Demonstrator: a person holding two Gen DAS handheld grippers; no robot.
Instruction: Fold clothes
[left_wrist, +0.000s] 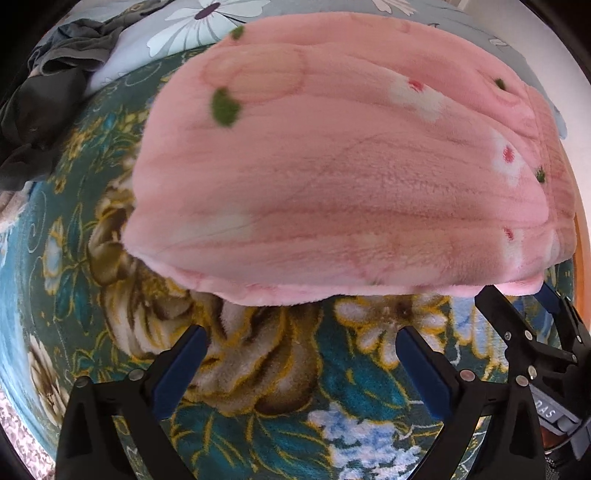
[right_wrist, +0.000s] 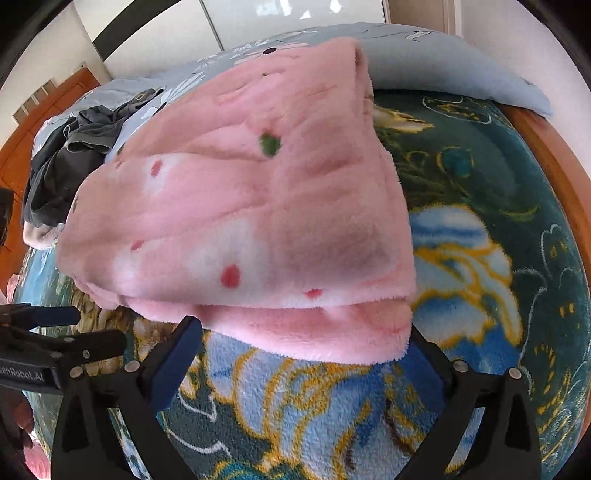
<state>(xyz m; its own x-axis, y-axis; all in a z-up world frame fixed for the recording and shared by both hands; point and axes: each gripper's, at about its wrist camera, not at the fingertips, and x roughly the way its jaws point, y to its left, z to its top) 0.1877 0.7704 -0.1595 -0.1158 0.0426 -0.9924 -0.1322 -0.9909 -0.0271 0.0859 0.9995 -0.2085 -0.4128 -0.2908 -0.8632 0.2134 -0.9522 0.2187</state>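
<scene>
On the floral blanket lies a folded pink fleece garment.

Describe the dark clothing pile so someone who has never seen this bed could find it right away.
Start at the teal floral blanket covering the bed, then the folded pink fleece garment on it. Beyond the garment's far left edge lies the dark clothing pile, crumpled and plain charcoal grey, the only unpatterned, unfolded fabric there.
</scene>
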